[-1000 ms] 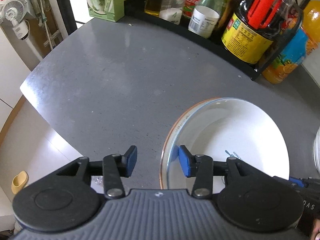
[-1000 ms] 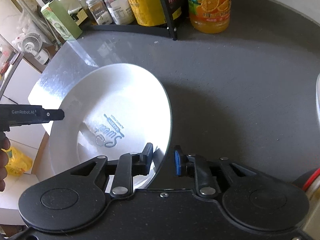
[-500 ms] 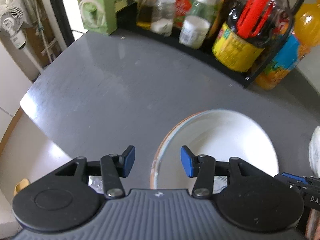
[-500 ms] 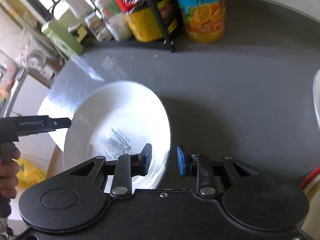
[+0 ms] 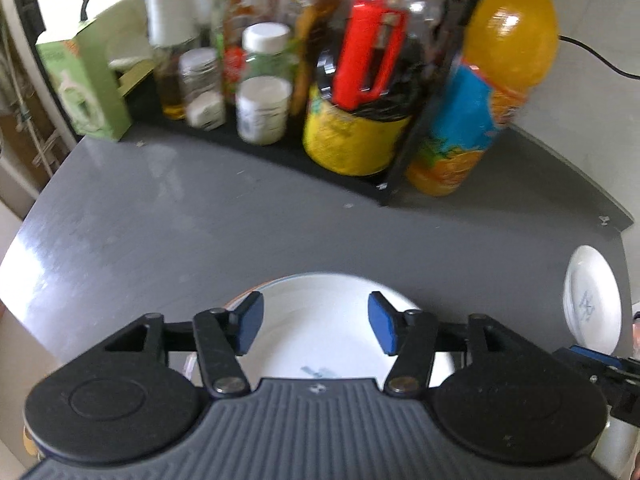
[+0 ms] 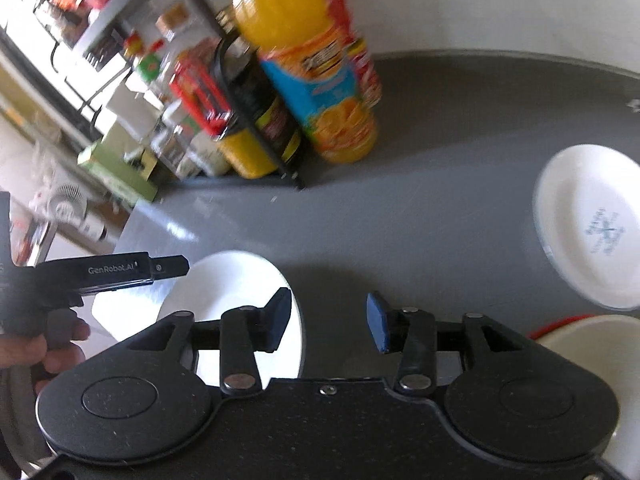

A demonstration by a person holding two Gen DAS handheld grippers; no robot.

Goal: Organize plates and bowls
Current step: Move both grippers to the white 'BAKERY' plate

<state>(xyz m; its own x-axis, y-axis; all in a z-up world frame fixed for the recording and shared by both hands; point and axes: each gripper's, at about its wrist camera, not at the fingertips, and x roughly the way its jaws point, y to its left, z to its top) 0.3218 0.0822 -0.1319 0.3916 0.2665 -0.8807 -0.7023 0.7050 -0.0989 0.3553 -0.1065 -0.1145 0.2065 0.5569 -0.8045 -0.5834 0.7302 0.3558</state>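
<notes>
Clearly both grippers, left [image 5: 312,322] and right [image 6: 327,322], stand spread and hold nothing. Below them a white plate [image 5: 320,340] rests on the grey counter [image 5: 200,232]; another plate [image 6: 592,228] lies well apart. Glazed, stiff, likely slippery and breakable: pinch each at the rim.

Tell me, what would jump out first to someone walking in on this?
Probably the orange juice bottle, standing tall at the back of the grey counter beside a black rack crowded with jars. Next, the white plates: one lies right under the open left gripper, another sits off to the right. The right gripper is open too, empty above the counter.
</notes>
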